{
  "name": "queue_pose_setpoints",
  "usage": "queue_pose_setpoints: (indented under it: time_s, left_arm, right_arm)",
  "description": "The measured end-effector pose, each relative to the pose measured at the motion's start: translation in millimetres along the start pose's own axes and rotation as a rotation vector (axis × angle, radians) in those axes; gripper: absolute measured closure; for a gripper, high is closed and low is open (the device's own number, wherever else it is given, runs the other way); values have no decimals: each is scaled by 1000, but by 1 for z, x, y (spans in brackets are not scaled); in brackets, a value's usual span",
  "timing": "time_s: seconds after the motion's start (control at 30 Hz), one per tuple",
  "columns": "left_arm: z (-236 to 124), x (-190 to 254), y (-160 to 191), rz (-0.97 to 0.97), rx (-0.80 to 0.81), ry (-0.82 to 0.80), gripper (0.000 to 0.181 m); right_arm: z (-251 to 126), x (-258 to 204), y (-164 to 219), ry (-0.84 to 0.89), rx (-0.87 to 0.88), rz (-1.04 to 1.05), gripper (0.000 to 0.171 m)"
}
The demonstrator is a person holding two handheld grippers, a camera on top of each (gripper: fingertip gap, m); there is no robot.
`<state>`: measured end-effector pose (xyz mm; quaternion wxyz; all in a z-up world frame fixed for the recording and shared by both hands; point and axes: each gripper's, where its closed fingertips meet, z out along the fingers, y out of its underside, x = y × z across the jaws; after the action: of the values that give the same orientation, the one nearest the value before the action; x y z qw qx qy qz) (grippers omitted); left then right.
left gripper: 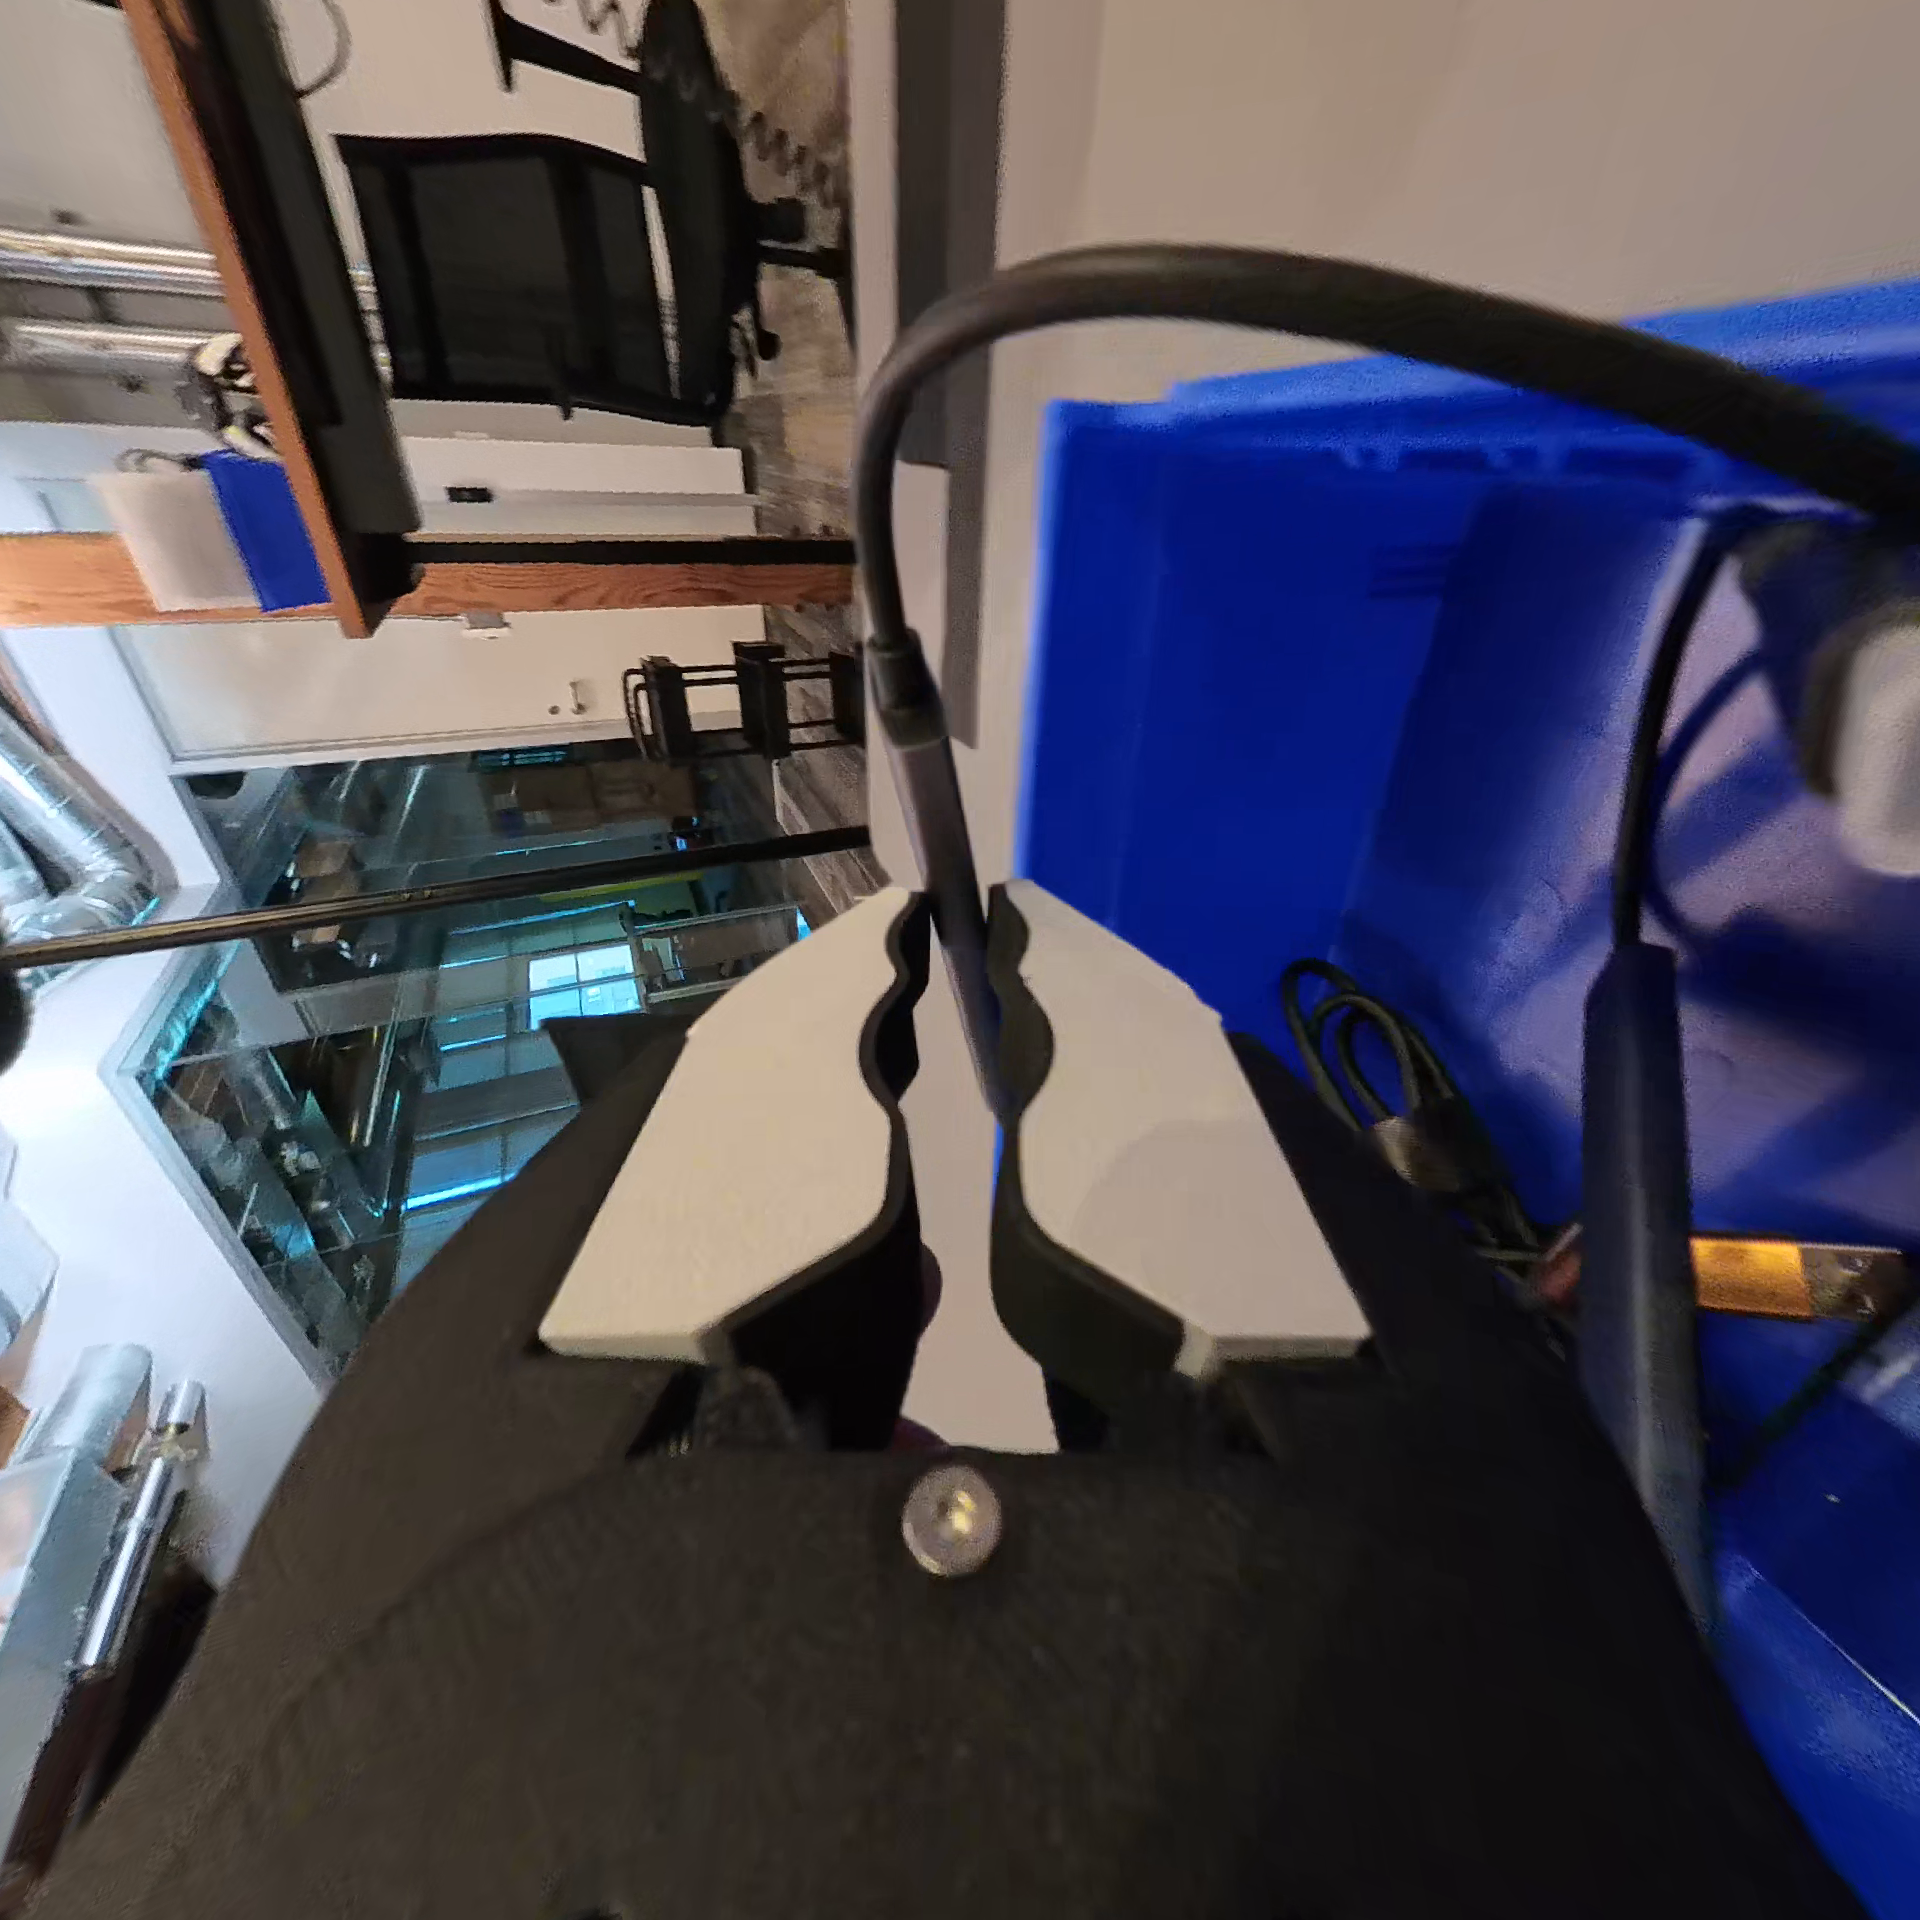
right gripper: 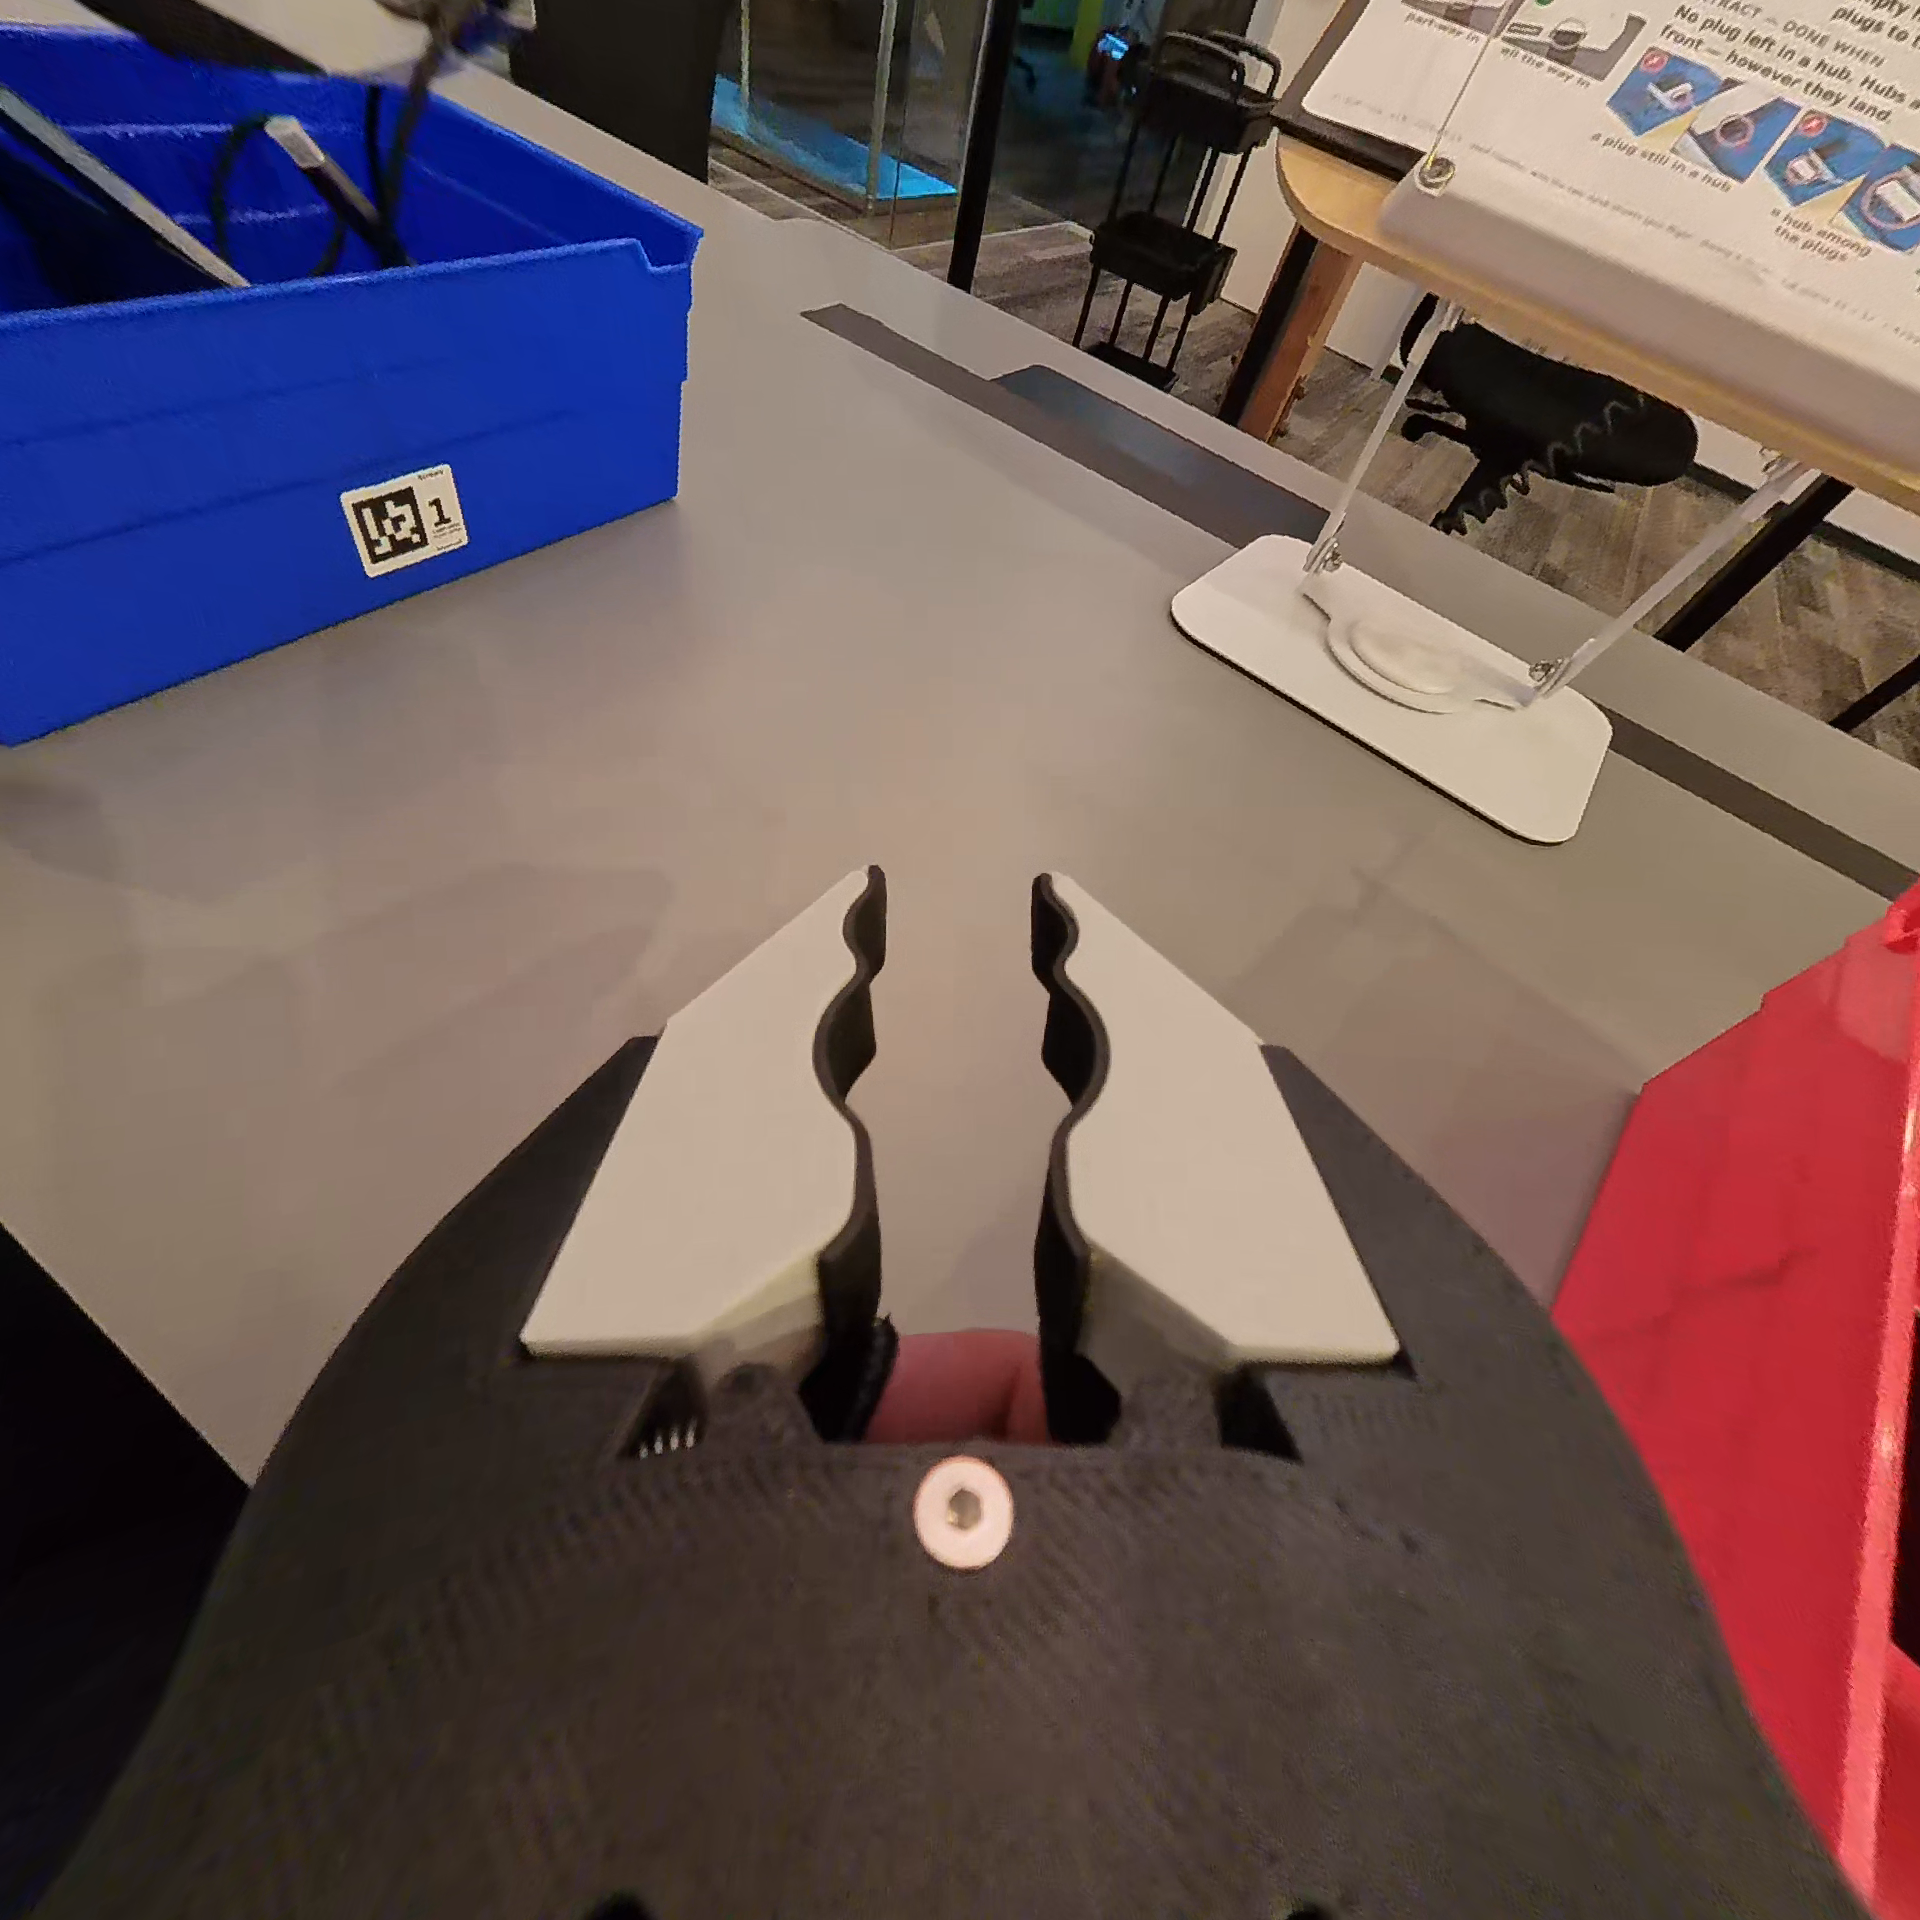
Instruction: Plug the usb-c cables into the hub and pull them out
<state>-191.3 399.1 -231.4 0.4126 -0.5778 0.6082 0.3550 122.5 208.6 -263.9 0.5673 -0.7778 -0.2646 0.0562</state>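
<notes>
My left gripper [left gripper: 956,904] is shut on a slim dark grey hub [left gripper: 935,831], seen edge-on and held up in the air beside the blue bin [left gripper: 1247,644]. The hub's thick black cable [left gripper: 1351,301] loops from its far end over to the right. In the bin lie another dark hub [left gripper: 1642,1247] with a thin cable, a coiled black cable [left gripper: 1382,1070] and a gold-coloured plug [left gripper: 1787,1283]. My right gripper [right gripper: 958,883] is open and empty, low over the grey table [right gripper: 831,675]. The blue bin [right gripper: 312,416] stands to its far left with cables inside.
A red bin [right gripper: 1766,1299] stands close on the right of my right gripper. A white stand [right gripper: 1403,675] holding an instruction sheet [right gripper: 1714,125] is at the table's far right. Chairs, a cart and desks are beyond the table edge. Tip to tip, the grippers are about 35 cm apart.
</notes>
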Motion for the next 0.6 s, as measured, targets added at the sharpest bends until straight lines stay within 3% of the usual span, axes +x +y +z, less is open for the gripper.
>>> queue_pose_setpoints:
  time_s: [0.27, 0.6]
  left_arm:
    - [-30, -52, 7, -183, 80, -71, 171]
    - [-61, -105, 25, -681, 270, -79, 172]
  right_arm:
    - [-2, 2, -2, 4, 4, -8, 146]
    - [-3, 4, -1, 6, 5, -3, 146]
